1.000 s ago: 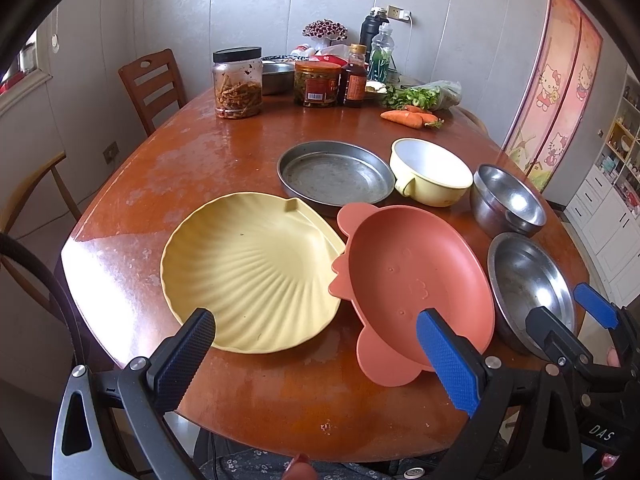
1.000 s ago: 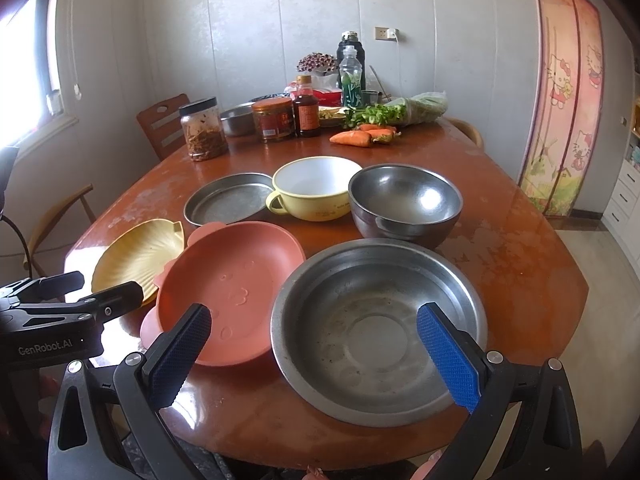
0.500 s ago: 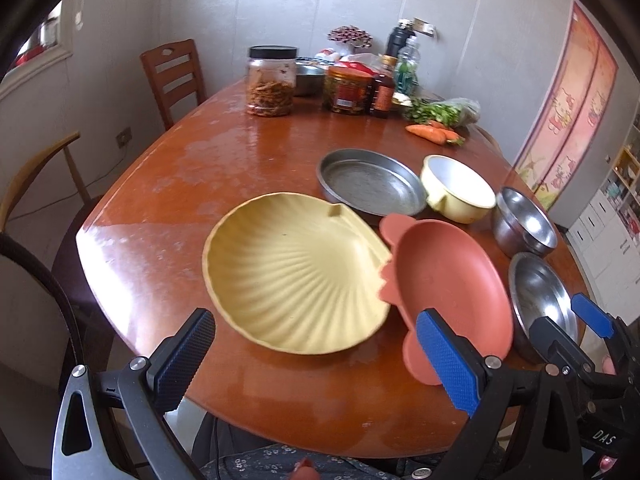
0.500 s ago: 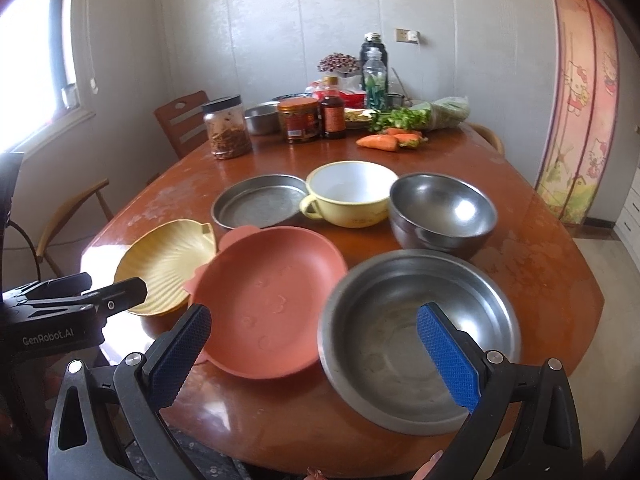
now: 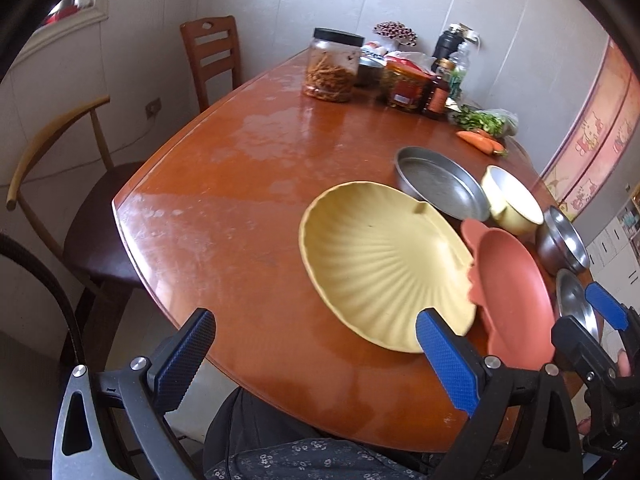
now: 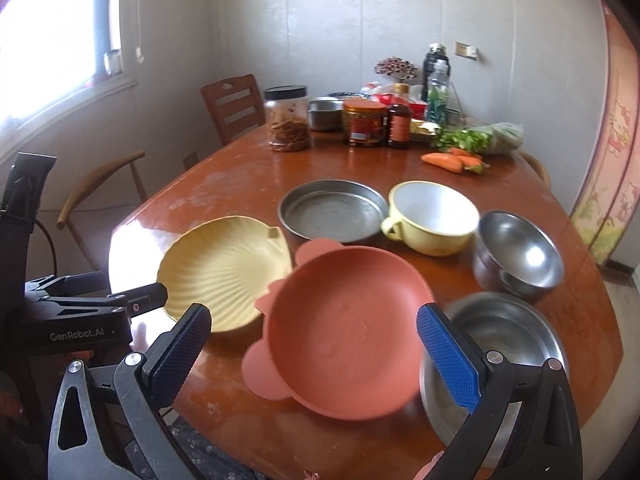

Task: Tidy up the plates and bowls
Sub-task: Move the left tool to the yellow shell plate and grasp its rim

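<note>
On the near part of the reddish-brown wooden table (image 6: 420, 168), the views had swung leftward over the last second, so the ribbed yellow shell-shaped plate (image 5: 384, 264) and terracotta-pink eared plate (image 6: 344, 332), edges touching, now sat ahead of the grippers; nothing had been lifted, so sorting seemingly had not begun. The round steel pan (image 6: 334, 210), cream handled bowl (image 6: 434, 218), deep steel bowl (image 6: 518, 250) and wide steel bowl (image 6: 508, 332) lay farther right. The left gripper (image 5: 316, 354) and right gripper (image 6: 314, 346) both hovered low at the near edge, jaws spread wide and empty.
</note>
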{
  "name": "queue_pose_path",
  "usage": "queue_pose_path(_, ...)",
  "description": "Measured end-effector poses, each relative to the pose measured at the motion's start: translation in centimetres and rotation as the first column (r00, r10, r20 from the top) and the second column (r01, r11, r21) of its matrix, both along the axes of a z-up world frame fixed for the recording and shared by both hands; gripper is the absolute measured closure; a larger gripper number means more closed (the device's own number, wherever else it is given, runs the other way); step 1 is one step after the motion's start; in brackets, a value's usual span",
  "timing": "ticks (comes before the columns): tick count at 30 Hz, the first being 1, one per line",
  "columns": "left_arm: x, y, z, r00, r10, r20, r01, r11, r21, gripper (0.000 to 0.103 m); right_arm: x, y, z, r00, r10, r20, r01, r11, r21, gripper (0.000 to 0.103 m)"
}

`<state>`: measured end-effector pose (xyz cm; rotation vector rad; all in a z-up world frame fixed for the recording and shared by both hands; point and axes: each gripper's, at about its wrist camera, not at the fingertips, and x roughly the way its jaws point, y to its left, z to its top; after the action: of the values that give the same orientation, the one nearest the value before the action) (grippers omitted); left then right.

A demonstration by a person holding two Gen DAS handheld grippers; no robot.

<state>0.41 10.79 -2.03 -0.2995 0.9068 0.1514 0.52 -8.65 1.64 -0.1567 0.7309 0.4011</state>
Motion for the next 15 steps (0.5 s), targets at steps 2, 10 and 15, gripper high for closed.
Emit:
queue_pose_path(2,0.4,0.4,-0.4,1.0,0.003,-0.016,-0.003,1.0,-0.001,0.008,0.4,0.5,-0.2,1.0,0.011,-0.012,-0.011,1.0,0.005,0.0)
queue_pose_path(10,2.3,0.9,-1.5,0.997,-0.043,-0.058,0.039,0.997,-0.065,0.031,2.0,3.1,-1.0,0.998,0.048,-0.035,-0.049,0.999,-0.025,0.0)
queue_pose_path(15,3.2,1.1,-1.9,0.995,-0.064,-0.07,0.056,0.993,-0.105,0.047,3.4,3.8,-1.4,0.998,0.045,-0.052,-0.047,0.998,-0.031,0.0)
